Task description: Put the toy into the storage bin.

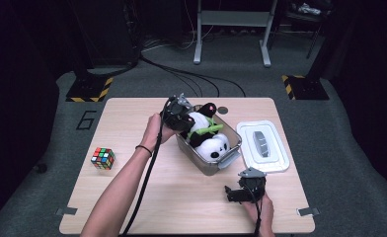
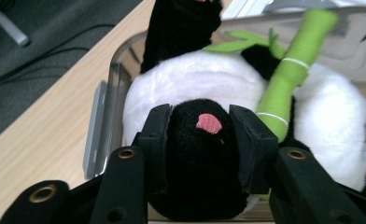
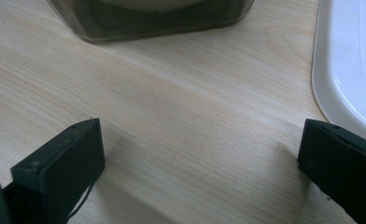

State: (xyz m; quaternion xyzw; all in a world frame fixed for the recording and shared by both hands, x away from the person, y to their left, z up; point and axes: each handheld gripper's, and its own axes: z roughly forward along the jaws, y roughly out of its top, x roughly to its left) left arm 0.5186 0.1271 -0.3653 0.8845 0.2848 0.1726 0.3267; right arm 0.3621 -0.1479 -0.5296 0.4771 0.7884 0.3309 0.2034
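Centrally, toward the far edge of the table (image 1: 132, 197), a clear plastic bin (image 1: 207, 165) is sitting at an angle, and a plush panda (image 1: 213, 147) is lying inside it with a green bamboo stalk (image 2: 288, 74) resting across its white belly. At the bin's far-left end, the left gripper (image 1: 180, 118) is closing on one black paw (image 2: 197, 154) of the panda: in the left gripper view the paw, marked by a pink pad, is lying squarely between the two black jaws, which are pressing against its sides at a narrow spread. A second black paw (image 2: 181, 28) is sticking up beyond the belly, against the bin's far wall. Near the table's near edge, toward its right corner, the right gripper (image 1: 238, 192) is resting low over bare wood with its jaws standing wide apart and nothing lying between them; in the right gripper view the bin's near wall is showing ahead of the jaws and well apart from them. A white lid (image 1: 263, 145) is lying flat just beside the bin, toward the right edge of the table. A colour-puzzle cube (image 1: 103, 158) is sitting by the left edge, well apart from both grippers.
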